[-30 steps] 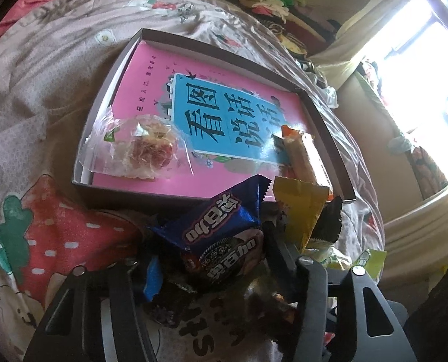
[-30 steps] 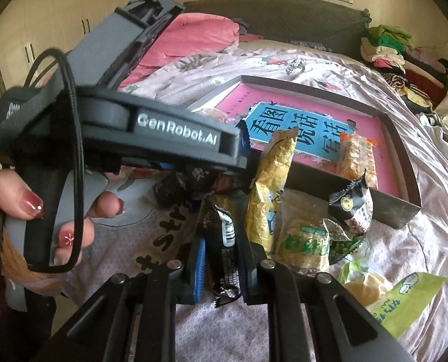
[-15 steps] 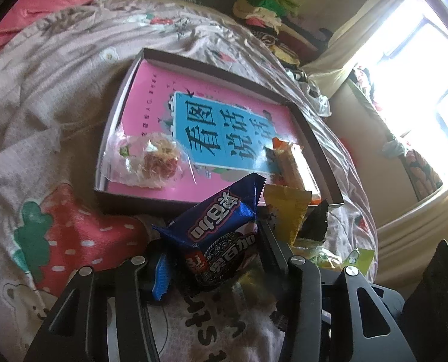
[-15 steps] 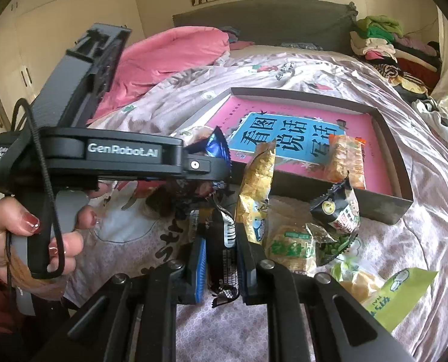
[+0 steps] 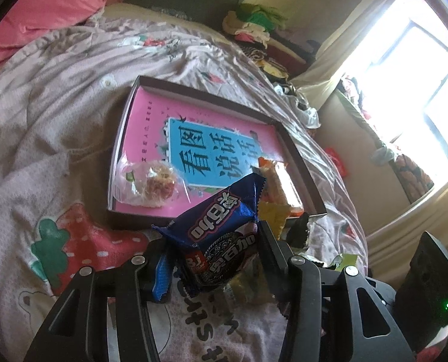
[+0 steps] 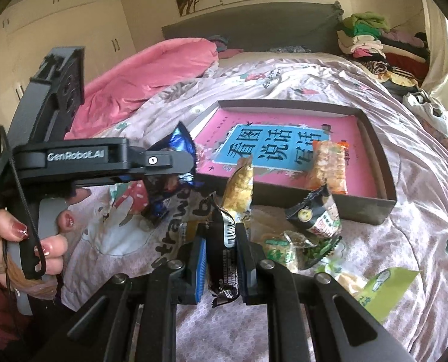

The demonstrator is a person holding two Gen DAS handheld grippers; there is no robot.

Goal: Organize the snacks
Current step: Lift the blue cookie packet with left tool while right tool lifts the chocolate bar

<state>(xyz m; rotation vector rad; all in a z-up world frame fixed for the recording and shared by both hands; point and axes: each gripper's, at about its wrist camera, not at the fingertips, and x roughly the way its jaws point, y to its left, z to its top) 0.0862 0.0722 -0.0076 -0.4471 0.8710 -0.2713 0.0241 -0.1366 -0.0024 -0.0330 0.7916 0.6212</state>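
My left gripper [image 5: 215, 259] is shut on a dark blue cookie packet [image 5: 221, 235] and holds it above the bedspread, just short of the shallow brown box [image 5: 302, 166] lined with a pink book. The same left gripper [image 6: 175, 163] shows from the side in the right wrist view. My right gripper [image 6: 222, 259] is shut on a black snack packet [image 6: 224, 256] with a barcode, low over the bed. In the box lie a clear-wrapped pastry [image 5: 151, 184] and an orange cracker pack [image 6: 329, 163].
Loose snacks lie on the bed in front of the box [image 6: 374, 208]: a yellow packet [image 6: 239, 190], a black packet [image 6: 317, 214], green packets [image 6: 287, 247] and a lime-green one [image 6: 380, 286]. A pink duvet [image 6: 151, 72] and folded clothes [image 6: 368, 36] lie beyond.
My left gripper has lifted the blue cookie packet higher off the bed and drawn back a little from the box. The right gripper keeps its hold on the black packet, nearly still.
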